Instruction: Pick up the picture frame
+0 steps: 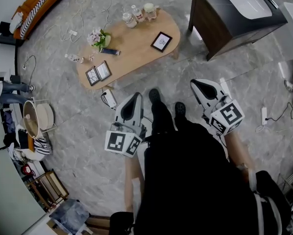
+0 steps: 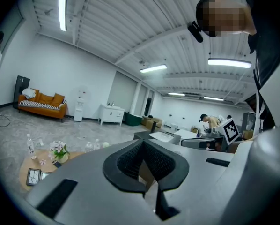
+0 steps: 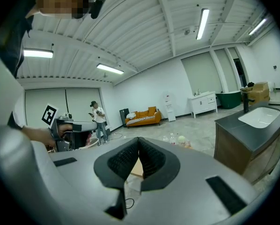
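Note:
A small black picture frame lies on the right part of an oval wooden table. A hinged double frame lies near the table's left front edge and also shows in the left gripper view. My left gripper is held over the floor in front of the table, well short of both frames, jaws shut and empty. Further right, my right gripper is also shut on nothing. Both point roughly level toward the table.
The table also holds a flower vase, several bottles and a dark flat device. A dark sink cabinet stands right of it. A power strip and cables lie on the floor. An orange sofa is far left.

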### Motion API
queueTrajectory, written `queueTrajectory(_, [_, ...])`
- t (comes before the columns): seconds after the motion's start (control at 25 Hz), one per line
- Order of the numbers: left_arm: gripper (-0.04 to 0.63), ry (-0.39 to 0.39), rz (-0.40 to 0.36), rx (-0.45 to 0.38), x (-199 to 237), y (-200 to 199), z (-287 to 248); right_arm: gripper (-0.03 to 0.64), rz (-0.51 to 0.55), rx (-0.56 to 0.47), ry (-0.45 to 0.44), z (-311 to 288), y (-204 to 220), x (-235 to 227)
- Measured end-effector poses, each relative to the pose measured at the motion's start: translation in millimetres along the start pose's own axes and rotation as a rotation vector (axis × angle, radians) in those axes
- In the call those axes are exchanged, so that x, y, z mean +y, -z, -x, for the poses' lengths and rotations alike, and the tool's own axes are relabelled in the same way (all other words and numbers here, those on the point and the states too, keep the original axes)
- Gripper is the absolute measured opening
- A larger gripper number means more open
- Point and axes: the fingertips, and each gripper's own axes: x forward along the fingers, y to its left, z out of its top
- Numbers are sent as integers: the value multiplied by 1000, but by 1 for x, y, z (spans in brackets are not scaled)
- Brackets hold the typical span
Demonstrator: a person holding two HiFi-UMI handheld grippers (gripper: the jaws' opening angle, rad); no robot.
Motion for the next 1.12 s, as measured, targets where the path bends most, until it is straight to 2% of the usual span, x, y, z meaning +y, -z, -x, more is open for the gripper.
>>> queueTrajectory(0.2, [3, 36, 0, 17, 21, -5, -27, 12, -13, 13, 34, -19, 0, -14])
queueTrajectory(0.4, [3, 104, 43, 4, 49, -11, -70, 14, -3, 22, 87, -49, -10, -33])
queueTrajectory(0.6, [3, 182, -11, 4, 75, -32, -120, 14, 12, 24, 132, -89, -32, -55])
queueTrajectory(0.8, [3, 265, -27, 5, 112, -58, -168, 14, 25, 15, 181, -139, -54, -78])
queueTrajectory(1.12, [3, 343, -40, 56, 172, -56, -228, 14, 36, 66, 232, -209, -46, -103])
